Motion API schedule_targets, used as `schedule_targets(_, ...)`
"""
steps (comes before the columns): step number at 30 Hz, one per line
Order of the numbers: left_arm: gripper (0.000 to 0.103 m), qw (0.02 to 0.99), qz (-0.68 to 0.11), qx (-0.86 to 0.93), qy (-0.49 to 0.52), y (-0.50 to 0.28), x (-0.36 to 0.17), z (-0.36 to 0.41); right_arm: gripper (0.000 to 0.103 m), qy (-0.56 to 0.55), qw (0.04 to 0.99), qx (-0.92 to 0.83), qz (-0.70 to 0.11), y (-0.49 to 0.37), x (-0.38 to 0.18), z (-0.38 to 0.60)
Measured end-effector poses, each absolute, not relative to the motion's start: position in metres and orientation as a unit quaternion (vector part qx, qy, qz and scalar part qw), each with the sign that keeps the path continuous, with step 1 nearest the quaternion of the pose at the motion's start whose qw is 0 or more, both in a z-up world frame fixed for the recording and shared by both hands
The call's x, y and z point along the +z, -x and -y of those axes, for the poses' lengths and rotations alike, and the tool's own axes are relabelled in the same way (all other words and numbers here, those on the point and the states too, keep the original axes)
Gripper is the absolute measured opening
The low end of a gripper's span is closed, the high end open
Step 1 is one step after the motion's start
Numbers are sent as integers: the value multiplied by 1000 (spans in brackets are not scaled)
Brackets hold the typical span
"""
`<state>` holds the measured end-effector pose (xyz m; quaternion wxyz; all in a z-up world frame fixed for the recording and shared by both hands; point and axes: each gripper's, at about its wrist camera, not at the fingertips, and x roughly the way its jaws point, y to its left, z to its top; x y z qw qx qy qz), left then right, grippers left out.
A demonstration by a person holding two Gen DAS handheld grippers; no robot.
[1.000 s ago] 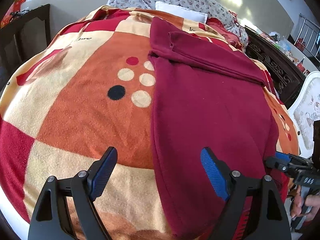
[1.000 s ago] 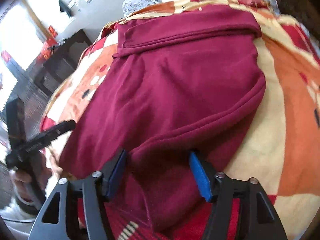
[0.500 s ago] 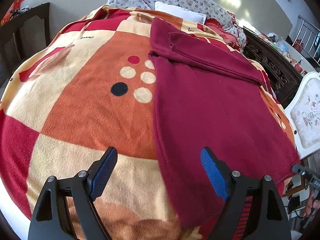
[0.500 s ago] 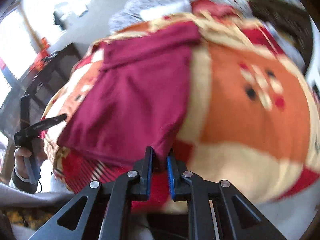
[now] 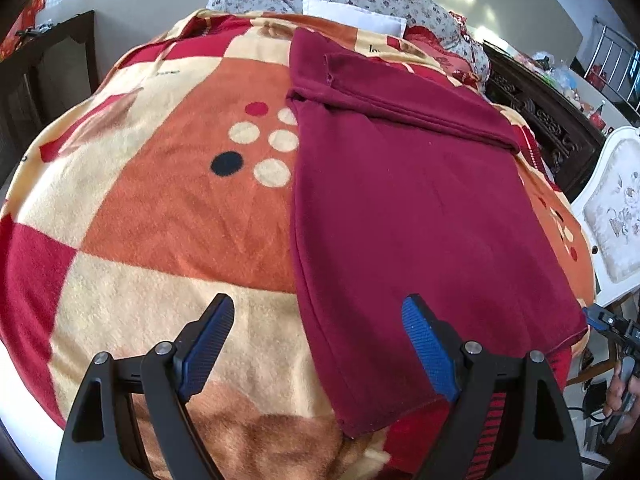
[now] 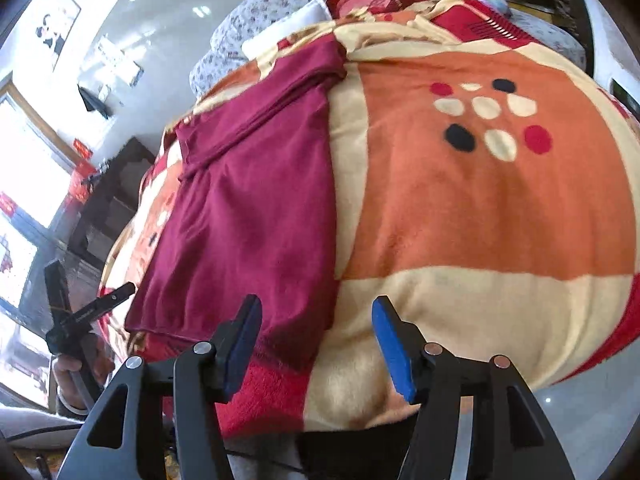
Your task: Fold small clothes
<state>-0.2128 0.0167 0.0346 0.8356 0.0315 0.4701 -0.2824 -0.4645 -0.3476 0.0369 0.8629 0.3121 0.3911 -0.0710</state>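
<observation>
here, one maroon garment (image 5: 408, 216), flat

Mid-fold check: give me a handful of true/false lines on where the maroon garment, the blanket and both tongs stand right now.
1. The maroon garment lies spread flat on the patterned blanket. True.
2. The right tongs are clamped on the garment's hem. False: their jaws have just been opening and stand apart, with nothing pinched between the pads; the garment's near corner lies on the blanket just ahead of them.
3. The left tongs are open and hold nothing. True.
4. The far end of the garment is already folded over itself in a band. True.
5. The garment hangs bunched up in the air. False: it rests on the blanket.
6. A white pillow lies on top of the garment. False: it sits beyond it, at the bed's far end.
</observation>
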Motion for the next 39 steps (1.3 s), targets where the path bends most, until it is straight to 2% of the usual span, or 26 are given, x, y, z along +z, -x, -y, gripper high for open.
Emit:
schedule_targets(20,86,823,-495,-274,-50,219,16,-14,67,-297,857,-52,-418,450,24,346)
schedule_targets(25,92,813,-504,-287,-50,222,13,-14,66,-299,857,-30,-418,450,22,343)
schedule_targets(27,93,806,-509,-299,-47,222,13,-15,53,-300,858,-18,-416,448,20,342)
schedule_targets(28,93,803,-511,-302,-45,222,13,-15,39,-297,859,-14,-417,447,19,340)
schedule_targets(29,93,802,-512,-306,-42,222,13,-15,31,-294,860,-12,-417,446,18,340)
schedule_targets(30,93,798,-513,-313,-37,222,13,-15,28,-295,862,-6,-413,445,18,339)
schedule_targets(32,80,790,-516,-331,-31,222,14,-14,16,-292,866,11,-406,444,22,338)
schedule_targets(34,26,785,-517,-340,-45,223,16,-11,13,-295,870,30,-394,443,28,338)
schedule_targets(36,10,776,-521,-353,-50,222,19,-8,12,-313,872,53,-373,442,35,342)
schedule_targets(39,7,770,-516,-373,-41,216,29,-7,11,-326,878,79,-343,437,48,348)
